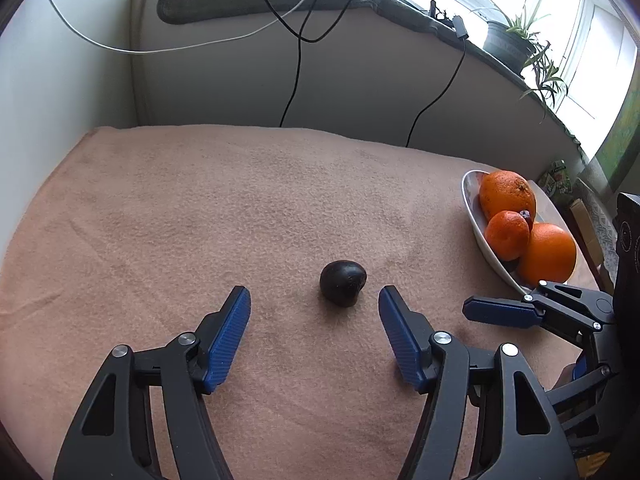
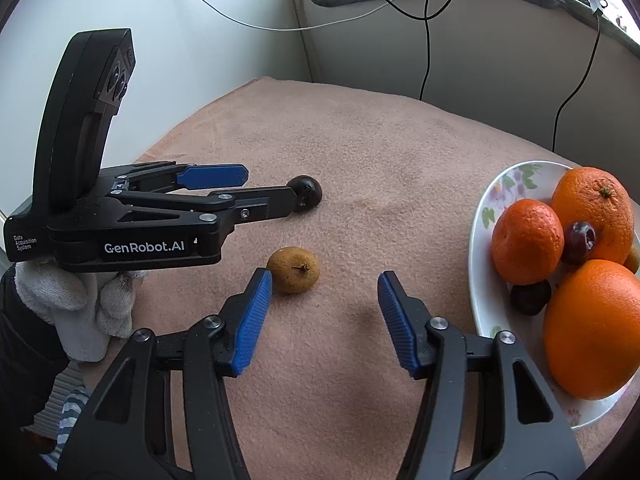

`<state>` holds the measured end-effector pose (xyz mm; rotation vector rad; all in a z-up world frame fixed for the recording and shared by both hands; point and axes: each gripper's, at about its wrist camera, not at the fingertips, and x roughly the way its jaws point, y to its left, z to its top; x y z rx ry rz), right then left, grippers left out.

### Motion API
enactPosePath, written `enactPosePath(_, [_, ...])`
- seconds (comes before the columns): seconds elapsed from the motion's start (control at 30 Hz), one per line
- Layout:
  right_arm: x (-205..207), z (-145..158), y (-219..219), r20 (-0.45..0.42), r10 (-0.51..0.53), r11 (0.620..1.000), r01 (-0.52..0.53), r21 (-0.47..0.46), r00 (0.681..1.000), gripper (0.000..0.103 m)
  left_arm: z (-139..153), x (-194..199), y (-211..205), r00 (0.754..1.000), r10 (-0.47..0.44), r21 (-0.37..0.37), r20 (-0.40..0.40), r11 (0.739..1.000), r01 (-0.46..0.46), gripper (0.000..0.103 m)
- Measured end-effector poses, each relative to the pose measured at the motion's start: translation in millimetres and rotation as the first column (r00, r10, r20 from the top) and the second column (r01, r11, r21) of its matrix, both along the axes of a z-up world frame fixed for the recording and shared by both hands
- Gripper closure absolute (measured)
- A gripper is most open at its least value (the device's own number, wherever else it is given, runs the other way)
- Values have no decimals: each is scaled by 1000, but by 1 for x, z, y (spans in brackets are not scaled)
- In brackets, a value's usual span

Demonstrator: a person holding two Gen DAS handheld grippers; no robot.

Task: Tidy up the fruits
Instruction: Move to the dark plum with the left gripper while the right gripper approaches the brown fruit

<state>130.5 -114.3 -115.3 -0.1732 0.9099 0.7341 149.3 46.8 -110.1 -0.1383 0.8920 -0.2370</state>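
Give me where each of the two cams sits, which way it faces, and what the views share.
Left wrist: on the left gripper, looking forward and down its open fingers at a dark fruit on the cloth; the right gripper shows at right.
Right wrist: on the right gripper, looking forward and down at a brown fruit; the left gripper and a gloved hand show at left.
Shared: dark fruit, plate of oranges, cloth.

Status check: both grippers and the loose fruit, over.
Left gripper open, dark round plum ahead between fingers, untouched. Right gripper open, empty, small brown fruit by its left finger. Nothing blocking.
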Motion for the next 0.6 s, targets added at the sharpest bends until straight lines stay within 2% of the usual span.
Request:
enactPosePath(0.17, [1,-3,9,-3,25,1000,-25,-12,1000,51,-6,10,-2,999,-22,-17,-29,1000,22,49])
enactPosePath(0.33, [4,-6,17,-1,36,999,-36,-13,999,53,-7,14,-7,999,-42,-4,-33,999,42,51])
enactPosePath(0.6, [7,-8,30,-3,61,998,-61,-15,998,59,-8,20,-9,996,-81,14,-38,997,81,68])
